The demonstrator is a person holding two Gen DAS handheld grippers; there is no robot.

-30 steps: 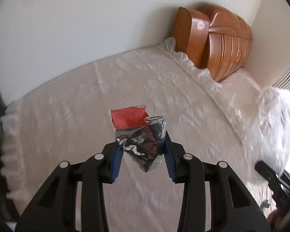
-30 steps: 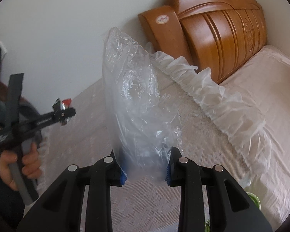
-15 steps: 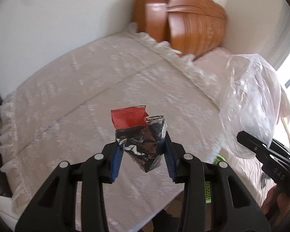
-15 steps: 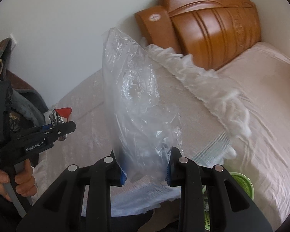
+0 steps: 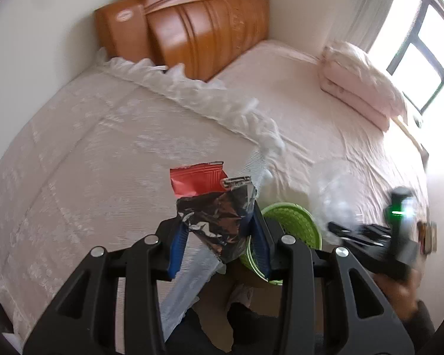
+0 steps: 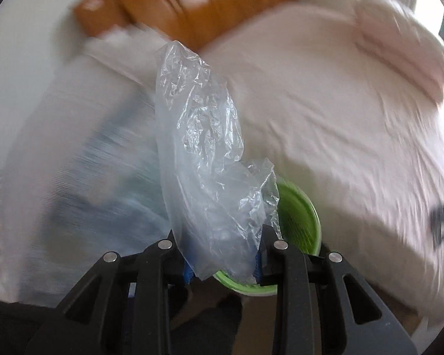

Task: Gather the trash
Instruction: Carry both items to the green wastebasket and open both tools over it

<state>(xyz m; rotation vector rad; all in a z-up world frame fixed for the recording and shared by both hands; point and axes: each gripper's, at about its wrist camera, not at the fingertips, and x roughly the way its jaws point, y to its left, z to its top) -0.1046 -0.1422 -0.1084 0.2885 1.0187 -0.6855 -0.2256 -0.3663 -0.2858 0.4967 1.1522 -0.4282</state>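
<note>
Foil wrapper (image 5: 219,219) sits clamped in the left claw (image 5: 219,236); right claw (image 6: 225,260) grips a clear plastic bag (image 6: 204,159).

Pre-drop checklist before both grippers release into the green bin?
1. Left gripper shut on wrapper: ok.
2. Right gripper shut on plastic bag: ok.
3. Green bin in both views, mouth open: ok.
4. Wrapper over bin mouth: not ok, it sits beside the rim toward the bed.
5. Bag over bin: cannot tell, it overlaps the rim but height is unclear.
6. Views sharp enough to aim: not ok, the right wrist view is blurred.
</note>
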